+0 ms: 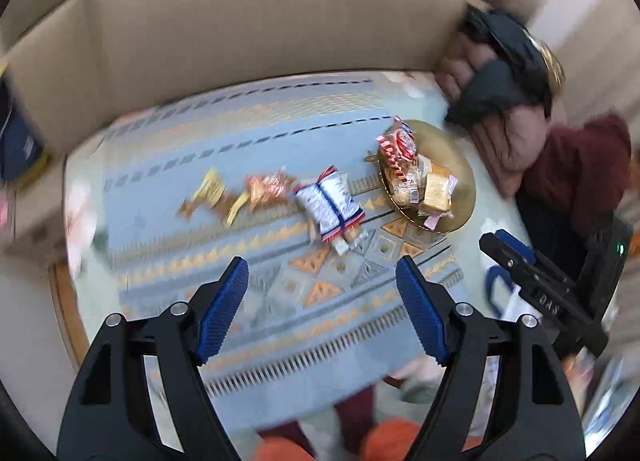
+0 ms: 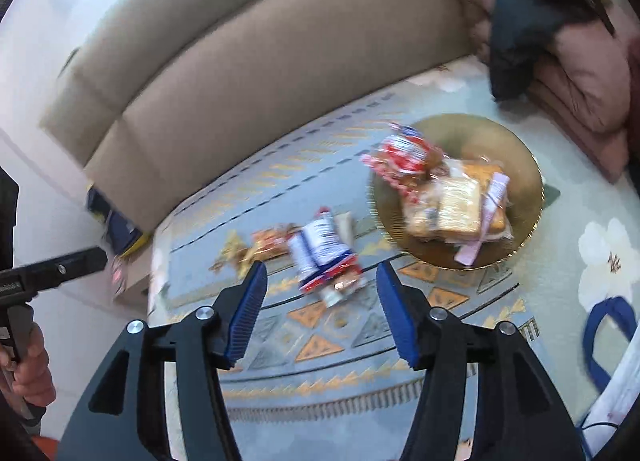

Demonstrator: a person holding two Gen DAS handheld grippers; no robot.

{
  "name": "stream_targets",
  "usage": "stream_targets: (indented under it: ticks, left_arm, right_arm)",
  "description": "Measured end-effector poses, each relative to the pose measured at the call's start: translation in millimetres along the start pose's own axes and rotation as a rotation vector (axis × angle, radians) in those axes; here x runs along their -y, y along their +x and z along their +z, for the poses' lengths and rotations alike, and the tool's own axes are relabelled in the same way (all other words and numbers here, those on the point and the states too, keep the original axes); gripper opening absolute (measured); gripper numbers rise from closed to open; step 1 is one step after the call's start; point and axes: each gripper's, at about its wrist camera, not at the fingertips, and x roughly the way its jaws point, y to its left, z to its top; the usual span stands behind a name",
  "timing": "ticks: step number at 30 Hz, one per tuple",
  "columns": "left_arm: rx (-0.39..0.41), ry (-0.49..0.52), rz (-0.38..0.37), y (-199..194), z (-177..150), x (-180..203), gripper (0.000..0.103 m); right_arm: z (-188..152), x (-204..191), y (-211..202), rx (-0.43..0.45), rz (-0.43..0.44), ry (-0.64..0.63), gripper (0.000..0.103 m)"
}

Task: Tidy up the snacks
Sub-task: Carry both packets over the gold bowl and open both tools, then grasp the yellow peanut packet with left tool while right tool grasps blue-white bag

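Observation:
A gold plate (image 1: 460, 149) (image 2: 516, 141) holds several wrapped snacks, among them a red and white pack (image 1: 396, 153) (image 2: 404, 157) and clear-wrapped biscuits (image 2: 456, 205). On the patterned cloth (image 1: 240, 141) lie a white, blue and red packet (image 1: 330, 205) (image 2: 320, 251), an orange-red packet (image 1: 266, 187) (image 2: 272, 241) and a gold packet (image 1: 208, 193) (image 2: 232, 249). My left gripper (image 1: 322, 273) is open and empty above the cloth, short of the packets. My right gripper (image 2: 322, 275) is open and empty, just short of the white packet. The right gripper shows in the left wrist view (image 1: 504, 245); the left gripper's body shows at the left of the right wrist view.
A beige sofa back (image 1: 240, 41) (image 2: 240, 61) curves behind the table. Pink cushions (image 1: 516, 141) (image 2: 580, 81) with dark clothing (image 1: 500, 73) (image 2: 520, 21) lie at the right. A blue box (image 1: 20, 141) (image 2: 120, 225) sits at the left. A white bag with blue handles (image 2: 608, 333) lies at the right.

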Motion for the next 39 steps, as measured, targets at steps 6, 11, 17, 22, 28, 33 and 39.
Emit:
stream_targets:
  ticks: [6,11,17,22,28,33,39]
  left_arm:
    - [0.088,-0.159,-0.053,-38.5,-36.2,-28.0,0.083]
    - [0.131,-0.226,-0.020,-48.0,-43.0,-50.7,0.082]
    - [0.165,-0.232,-0.001,-51.9,-37.9,-68.5,0.083]
    - [0.138,-0.199,0.016,-29.8,-27.7,-83.9,0.083]
    - [0.043,-0.208,0.035,51.1,-6.0,-130.6,0.083]
    - [-0.032,-0.289,-0.062,147.2,20.2,-168.2,0.083]
    - [-0.076,-0.420,-0.064,247.9,48.6,-202.2,0.083]
  right_arm:
    - [-7.3,-64.6,-49.5,0.068,-0.015,-0.120,0.077]
    - [-42.1,-98.4,-49.2,0.102,-0.079,-0.194,0.081]
    - [-47.1,-99.7,-31.4,0.043,-0.078,-0.194,0.081]
    - [-46.4,-96.5,-14.9,0.012,-0.074,-0.209,0.081]
    - [-47.7,-76.3,37.0,-0.079,-0.087,-0.268,0.082]
    - [-46.9,-53.9,96.3,-0.138,-0.089,-0.309,0.082]
    - [-31.3,-39.7,165.1,-0.164,-0.102,-0.330,0.086]
